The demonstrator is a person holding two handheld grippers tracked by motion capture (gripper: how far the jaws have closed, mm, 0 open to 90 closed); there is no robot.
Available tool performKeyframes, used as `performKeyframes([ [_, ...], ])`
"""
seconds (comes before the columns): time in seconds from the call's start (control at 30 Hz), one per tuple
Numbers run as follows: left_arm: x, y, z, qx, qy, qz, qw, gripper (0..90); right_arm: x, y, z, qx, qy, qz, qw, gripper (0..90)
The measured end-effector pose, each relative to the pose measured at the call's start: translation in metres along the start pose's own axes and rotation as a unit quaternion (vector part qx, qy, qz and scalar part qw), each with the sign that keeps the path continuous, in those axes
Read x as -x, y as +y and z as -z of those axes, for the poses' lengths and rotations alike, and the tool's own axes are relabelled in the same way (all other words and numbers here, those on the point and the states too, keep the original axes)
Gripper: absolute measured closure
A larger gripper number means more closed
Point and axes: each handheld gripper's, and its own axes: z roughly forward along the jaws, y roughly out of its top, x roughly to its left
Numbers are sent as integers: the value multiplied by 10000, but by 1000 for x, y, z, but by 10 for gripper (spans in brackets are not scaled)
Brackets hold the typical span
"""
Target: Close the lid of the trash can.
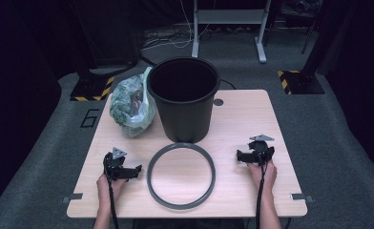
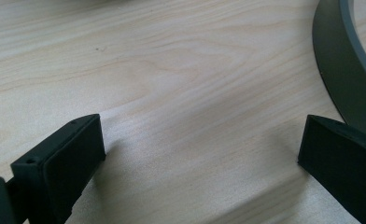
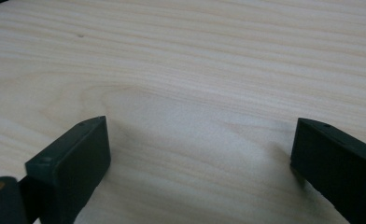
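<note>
Floor marking "6" point(image 1: 90, 117) beside table point(image 1: 252, 119)

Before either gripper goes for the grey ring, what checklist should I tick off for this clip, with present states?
1. Left gripper open: ok, jaws wide apart over bare wood in the left gripper view.
2. Right gripper open: ok, jaws apart, nothing between them.
3. Grey ring free to grasp: ok, it lies flat on the table between the two grippers, touched by neither.
4. Black bucket upright with open mouth: ok, it stands just behind the ring.
5. Plastic bag out of the way: ok, it sits left of the bucket, apart from the ring.
6. Bucket empty: cannot tell, its inside is dark.
</note>
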Motion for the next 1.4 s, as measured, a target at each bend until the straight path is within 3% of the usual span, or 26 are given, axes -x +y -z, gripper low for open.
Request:
performKeyframes([
  [0.23,2,-1,1,7,94,59,9999,0,-8,-7,8,30,180,52,9998,51],
  [0.43,4,-3,4,7,17,92,10000,0,-14,-20,26,304,800,-283,9959,68],
  [0.53,4,-4,6,83,-55,236,9997,0,-23,-23,34,409,958,-264,9942,79],
  [0.63,6,-4,8,123,-132,276,9995,0,-36,-24,42,428,1048,-58,9936,92],
  [0.8,11,-5,12,227,-334,521,9978,7,-58,-23,48,411,1247,179,9912,117],
  [1.07,29,3,14,324,-467,363,9977,25,-89,-22,43,201,1534,443,9870,137],
  [1.3,44,5,3,235,-593,273,9976,37,-106,-22,40,107,1584,621,9854,141],
  [1.4,49,5,-2,159,-525,163,9984,42,-110,-23,37,18,1616,641,9848,142],
])
